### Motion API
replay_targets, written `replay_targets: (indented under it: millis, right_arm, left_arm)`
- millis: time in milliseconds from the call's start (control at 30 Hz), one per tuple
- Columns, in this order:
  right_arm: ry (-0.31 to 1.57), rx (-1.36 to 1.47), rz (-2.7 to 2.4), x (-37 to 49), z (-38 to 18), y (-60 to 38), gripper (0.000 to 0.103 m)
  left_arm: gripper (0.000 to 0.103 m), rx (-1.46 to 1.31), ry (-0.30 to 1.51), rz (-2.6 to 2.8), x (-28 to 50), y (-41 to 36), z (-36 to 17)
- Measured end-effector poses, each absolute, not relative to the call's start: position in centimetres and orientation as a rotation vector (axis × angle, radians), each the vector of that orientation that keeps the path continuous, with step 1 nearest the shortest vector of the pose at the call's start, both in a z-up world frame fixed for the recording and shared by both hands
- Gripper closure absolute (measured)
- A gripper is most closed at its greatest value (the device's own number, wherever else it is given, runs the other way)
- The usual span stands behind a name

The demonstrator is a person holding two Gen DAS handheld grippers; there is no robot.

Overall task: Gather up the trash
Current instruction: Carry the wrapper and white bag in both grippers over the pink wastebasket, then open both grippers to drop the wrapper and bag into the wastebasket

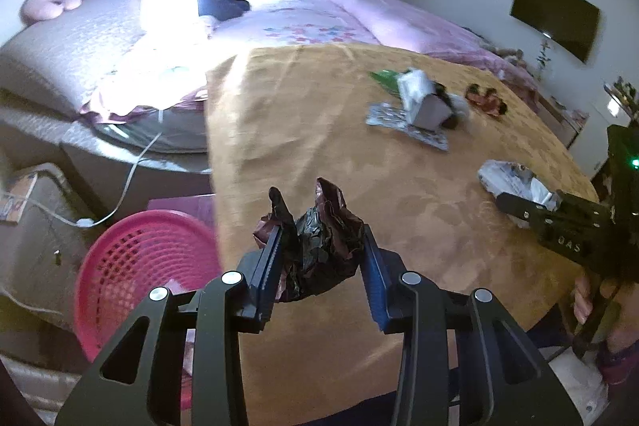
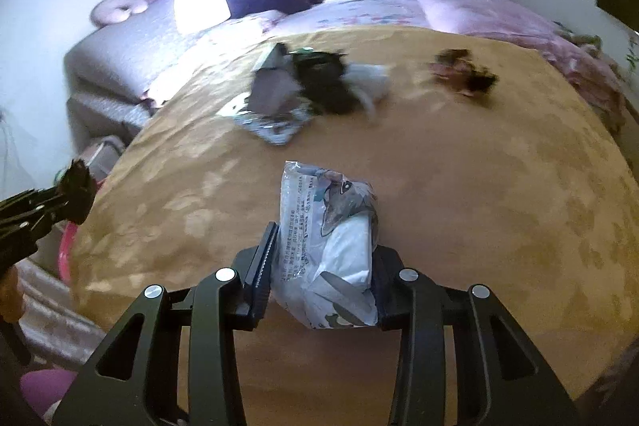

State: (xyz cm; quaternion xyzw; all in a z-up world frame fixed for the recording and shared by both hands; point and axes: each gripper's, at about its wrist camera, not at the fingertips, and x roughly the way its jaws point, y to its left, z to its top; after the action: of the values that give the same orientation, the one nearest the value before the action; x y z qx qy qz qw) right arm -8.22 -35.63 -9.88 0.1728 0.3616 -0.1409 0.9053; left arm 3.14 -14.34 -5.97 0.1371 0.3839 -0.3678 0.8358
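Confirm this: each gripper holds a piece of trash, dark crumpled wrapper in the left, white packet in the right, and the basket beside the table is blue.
Not quite. The basket is pink, as the left wrist view shows. The rest stands: the left gripper holds the dark wrapper, the right gripper the white packet.

I saw a crinkled, glossy dark foil wrapper (image 1: 315, 250) between matt black plastic jaws with ribbed blue pads. The white plastic packet (image 2: 327, 246) looked smooth and shiny. The golden cloth (image 1: 319, 130) over the counter was soft and matt; the pink basket (image 1: 139, 266) was glossy lattice plastic.
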Motion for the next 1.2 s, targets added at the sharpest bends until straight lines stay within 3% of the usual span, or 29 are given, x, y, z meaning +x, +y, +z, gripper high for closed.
replay_targets:
  millis: [533, 1200]
  right_arm:
    - [0.781, 0.193, -0.038, 0.0, -7.2, -25.8, 0.065]
    - [0.819, 0.110, 0.190, 7.2, -6.3, -16.4, 0.064]
  left_arm:
    - [0.068, 0.201, 0.878, -0.480, 8.0, -5.3, -7.3]
    - [0.067, 0.187, 0.934, -0.341, 10.4, -1.7, -9.9]
